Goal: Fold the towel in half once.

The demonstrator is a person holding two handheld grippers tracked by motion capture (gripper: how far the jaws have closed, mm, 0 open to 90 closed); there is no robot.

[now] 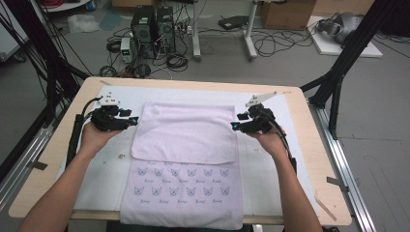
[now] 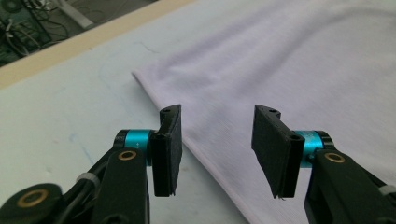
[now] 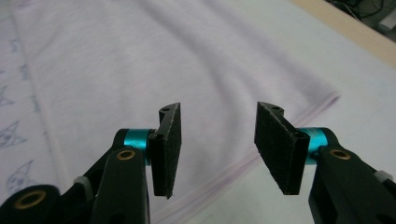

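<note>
A pale pink towel (image 1: pixel 186 159) lies on the table, its far part folded back toward me so the plain side covers the top and a butterfly print shows below. My left gripper (image 1: pixel 134 120) hovers at the fold's left edge, jaws open with nothing between them; in the left gripper view (image 2: pixel 217 149) the towel (image 2: pixel 289 70) edge runs under the gap. My right gripper (image 1: pixel 234 125) sits at the fold's right edge, also open and empty; the right gripper view (image 3: pixel 217 149) shows the towel (image 3: pixel 140 60) hem passing beneath its pads.
A white mat (image 1: pixel 101 169) covers the wooden table (image 1: pixel 319 159). Beyond the far edge stand computer towers (image 1: pixel 152 24), cables and a desk leg on the floor. Black frame posts (image 1: pixel 348 53) rise at both sides.
</note>
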